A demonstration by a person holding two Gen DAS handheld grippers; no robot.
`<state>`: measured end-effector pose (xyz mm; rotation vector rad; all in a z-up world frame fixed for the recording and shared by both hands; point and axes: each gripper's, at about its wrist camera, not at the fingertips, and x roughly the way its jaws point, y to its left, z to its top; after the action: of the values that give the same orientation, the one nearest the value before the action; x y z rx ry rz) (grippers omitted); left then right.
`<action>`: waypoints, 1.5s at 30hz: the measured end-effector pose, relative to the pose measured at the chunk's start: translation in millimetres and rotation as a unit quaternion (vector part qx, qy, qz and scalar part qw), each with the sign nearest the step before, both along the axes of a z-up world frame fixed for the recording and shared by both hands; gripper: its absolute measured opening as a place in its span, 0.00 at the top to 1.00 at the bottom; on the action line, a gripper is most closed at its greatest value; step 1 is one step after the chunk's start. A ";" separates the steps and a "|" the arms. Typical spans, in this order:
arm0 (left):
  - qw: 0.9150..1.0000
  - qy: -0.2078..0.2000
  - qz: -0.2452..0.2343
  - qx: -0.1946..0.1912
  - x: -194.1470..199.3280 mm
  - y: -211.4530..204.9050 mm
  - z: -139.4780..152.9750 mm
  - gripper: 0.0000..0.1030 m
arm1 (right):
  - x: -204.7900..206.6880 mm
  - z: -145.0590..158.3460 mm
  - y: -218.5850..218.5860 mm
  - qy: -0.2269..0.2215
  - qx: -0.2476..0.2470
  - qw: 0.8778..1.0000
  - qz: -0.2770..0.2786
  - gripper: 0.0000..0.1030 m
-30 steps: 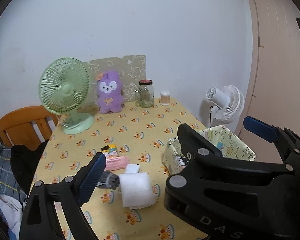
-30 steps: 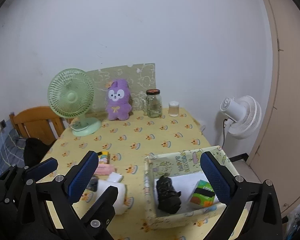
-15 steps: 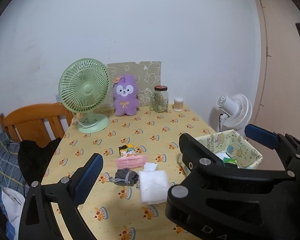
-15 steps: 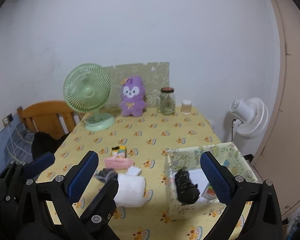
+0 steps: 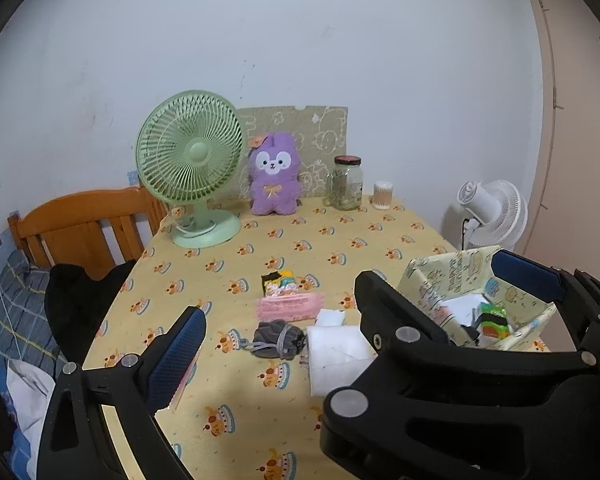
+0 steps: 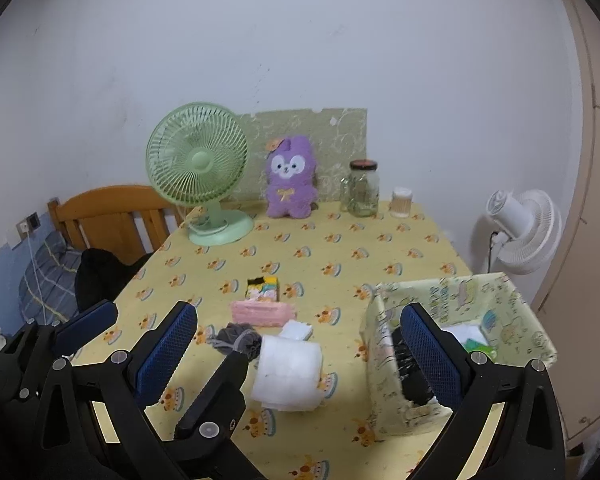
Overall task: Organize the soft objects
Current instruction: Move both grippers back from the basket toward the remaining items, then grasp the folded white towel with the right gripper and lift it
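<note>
A white soft roll (image 5: 336,354) (image 6: 290,372) lies on the yellow tablecloth. A grey drawstring pouch (image 5: 278,338) (image 6: 236,338), a pink packet (image 5: 290,308) (image 6: 262,312), a small white pad (image 6: 297,329) and a yellow-black pack (image 5: 282,282) lie close by. A patterned box (image 5: 452,280) (image 6: 440,292) at the right holds a black item (image 6: 410,364) and a green packet (image 5: 494,318). My left gripper (image 5: 300,316) and right gripper (image 6: 299,310) hover side by side above the near table edge. Both are open and hold nothing. The right gripper hides the left one's right finger.
A green desk fan (image 5: 190,160), a purple plush (image 5: 274,176), a glass jar (image 5: 346,182) and a small cup (image 5: 382,196) stand along the back wall. A wooden chair (image 5: 84,220) with dark clothing is at the left. A white floor fan (image 5: 494,210) stands beyond the table's right edge.
Both grippers have drawn back and shifted left. The box has slid to the right in both views, and the white roll now shows between the right gripper's fingers. Nothing was taken hold of.
</note>
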<state>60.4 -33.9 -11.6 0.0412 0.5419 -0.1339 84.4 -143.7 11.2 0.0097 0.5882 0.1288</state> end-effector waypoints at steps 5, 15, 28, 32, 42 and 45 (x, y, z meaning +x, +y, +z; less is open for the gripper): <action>1.000 0.008 0.008 0.003 4.2 5.1 -14.5 0.03 | 7.6 -14.3 5.8 0.009 0.000 1.000 0.006 0.00; 0.999 0.033 0.019 0.004 19.5 17.5 -45.7 0.03 | 26.3 -51.1 18.7 0.029 0.003 0.999 0.014 0.00; 0.994 0.102 0.027 -0.003 49.2 29.9 -93.8 0.04 | 59.6 -105.5 34.7 0.108 -0.001 0.994 0.027 0.06; 0.992 0.124 0.023 -0.009 58.5 31.3 -105.8 0.04 | 71.8 -122.6 32.1 0.133 -0.004 0.991 0.012 0.06; 0.987 0.157 0.020 -0.004 78.5 28.3 -126.5 0.05 | 91.9 -151.7 27.3 0.165 -0.008 0.986 -0.002 0.08; 0.986 0.167 0.021 0.001 82.1 27.3 -131.7 0.06 | 96.8 -158.4 27.7 0.178 -0.005 0.984 0.000 0.15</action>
<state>142.4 -6.6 -143.3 0.0093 0.8775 -0.0989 181.2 -115.9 -147.2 0.0236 0.9467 0.1239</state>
